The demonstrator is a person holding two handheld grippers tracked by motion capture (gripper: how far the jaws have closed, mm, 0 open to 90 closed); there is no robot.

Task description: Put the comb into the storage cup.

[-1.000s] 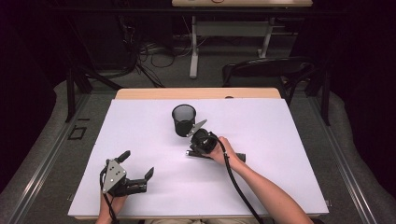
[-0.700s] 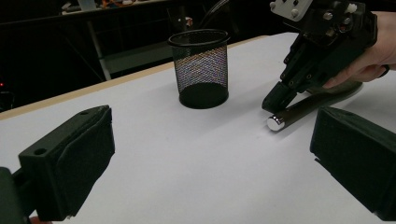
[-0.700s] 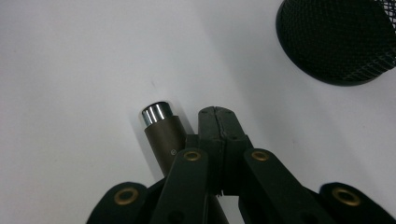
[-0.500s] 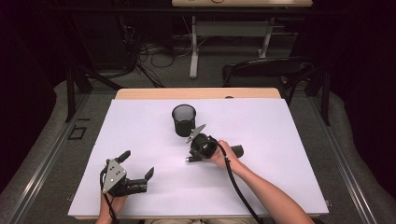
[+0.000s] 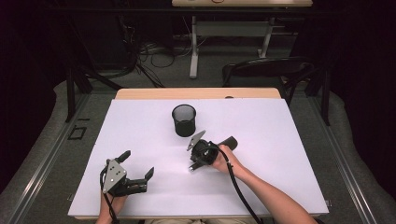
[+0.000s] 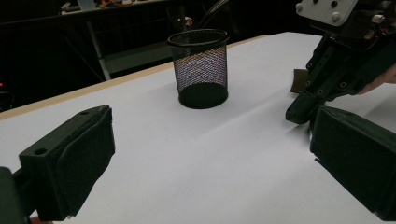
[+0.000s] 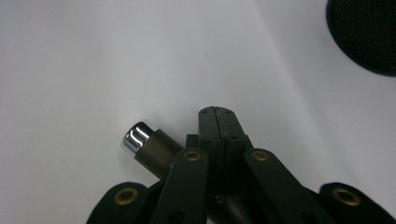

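A black mesh cup point(image 5: 184, 119) point(image 6: 201, 70) stands upright in the middle of the white table point(image 5: 289, 140). Just in front of it my right gripper point(image 5: 193, 164) point(image 7: 218, 116) points toward the near left, its jaws pressed pad to pad. A brown cylinder with a silver tip point(image 7: 147, 144) point(image 5: 229, 141) runs slantwise beneath the gripper's linkage. I cannot tell whether anything grips it. My left gripper point(image 5: 137, 175) point(image 6: 215, 149) rests low near the front left with its jaws wide apart and nothing between them. It faces the cup and the right gripper point(image 6: 327, 79).
The white sheet covers the table up to a wooden strip at the far edge point(image 5: 196, 93). A dark chair point(image 5: 266, 70) and desk legs point(image 5: 194, 46) stand beyond it. A cable point(image 5: 238, 186) trails from the right gripper along the forearm.
The right gripper has drifted a little toward the near side and turned. The brown cylinder has swung from lying crosswise to slanting, far end toward the back right. The left gripper stayed put.
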